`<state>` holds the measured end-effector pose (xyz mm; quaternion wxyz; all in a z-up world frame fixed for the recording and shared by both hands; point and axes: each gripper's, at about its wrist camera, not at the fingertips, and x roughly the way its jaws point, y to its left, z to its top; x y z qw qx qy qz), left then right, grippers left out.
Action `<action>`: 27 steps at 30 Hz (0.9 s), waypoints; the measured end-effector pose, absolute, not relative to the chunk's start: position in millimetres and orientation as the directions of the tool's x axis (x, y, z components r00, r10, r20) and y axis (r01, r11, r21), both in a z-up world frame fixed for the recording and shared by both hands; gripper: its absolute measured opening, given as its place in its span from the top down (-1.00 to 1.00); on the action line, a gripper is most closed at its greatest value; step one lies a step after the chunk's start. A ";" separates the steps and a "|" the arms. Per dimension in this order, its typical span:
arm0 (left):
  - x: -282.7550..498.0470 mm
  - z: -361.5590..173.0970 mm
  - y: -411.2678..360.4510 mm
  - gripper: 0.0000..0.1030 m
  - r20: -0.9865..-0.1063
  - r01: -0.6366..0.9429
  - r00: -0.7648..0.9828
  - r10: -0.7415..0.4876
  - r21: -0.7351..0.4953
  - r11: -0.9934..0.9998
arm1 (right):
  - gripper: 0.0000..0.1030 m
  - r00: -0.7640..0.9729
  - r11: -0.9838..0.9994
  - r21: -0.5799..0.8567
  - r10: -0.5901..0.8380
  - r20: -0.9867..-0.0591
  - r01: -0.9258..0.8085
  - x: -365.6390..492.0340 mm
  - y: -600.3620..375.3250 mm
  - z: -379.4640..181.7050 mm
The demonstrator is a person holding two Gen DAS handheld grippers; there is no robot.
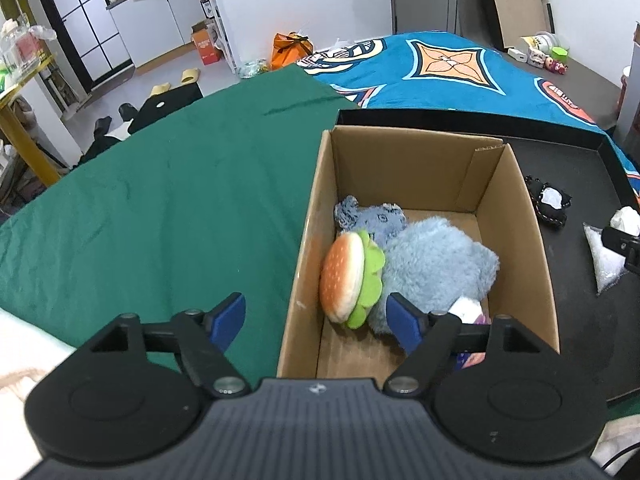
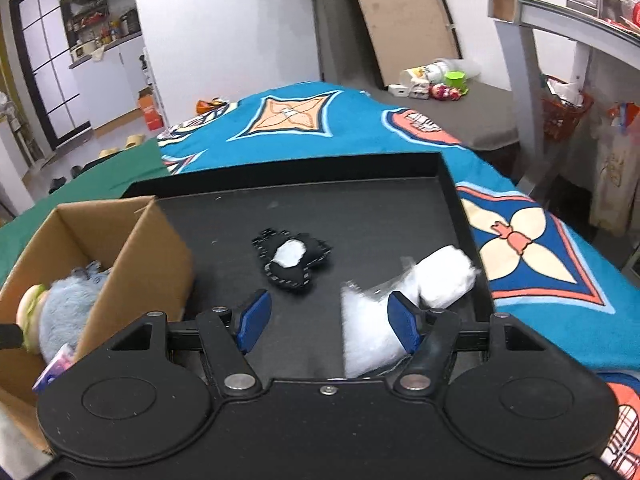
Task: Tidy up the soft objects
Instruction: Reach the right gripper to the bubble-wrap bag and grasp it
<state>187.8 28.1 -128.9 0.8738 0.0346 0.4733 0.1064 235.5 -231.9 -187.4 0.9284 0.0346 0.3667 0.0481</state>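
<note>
The left gripper (image 1: 316, 318) hangs open above the box (image 1: 304, 248), its far finger hiding part of the blue plush (image 1: 436, 260). The right gripper (image 2: 328, 320) is open too, over the tray (image 2: 400, 200), one finger covering the white stuffing (image 2: 368, 328).

We've got a matt corrugated cardboard box (image 1: 420, 168), a fuzzy blue plush (image 1: 436, 260), a smooth fabric burger (image 1: 344, 276), a matt black tray (image 2: 360, 208) and a fleecy patterned blanket (image 2: 304, 128).

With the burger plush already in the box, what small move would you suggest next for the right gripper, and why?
Probably ease the right gripper forward to the black felt piece and close on it. Its jaws are open and empty, the piece lies loose on the black tray, and the cardboard box stands just beside.
</note>
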 end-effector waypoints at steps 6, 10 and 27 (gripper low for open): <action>200.4 -125.3 21.8 -0.48 -0.822 -0.138 0.520 0.231 0.185 0.973 | -0.24 0.716 0.993 0.117 0.105 -0.690 -0.033 245.4 -241.0 -194.5; 208.4 -120.1 17.9 -0.49 -0.820 -0.119 0.521 0.236 0.204 0.972 | -0.29 0.705 0.993 0.117 0.103 -0.701 -0.028 248.7 -243.0 -198.8; 229.9 -117.5 17.1 -0.49 -0.826 -0.129 0.498 0.262 0.228 0.965 | 0.05 0.657 0.999 0.030 0.050 -0.752 -0.041 252.5 -243.3 -217.0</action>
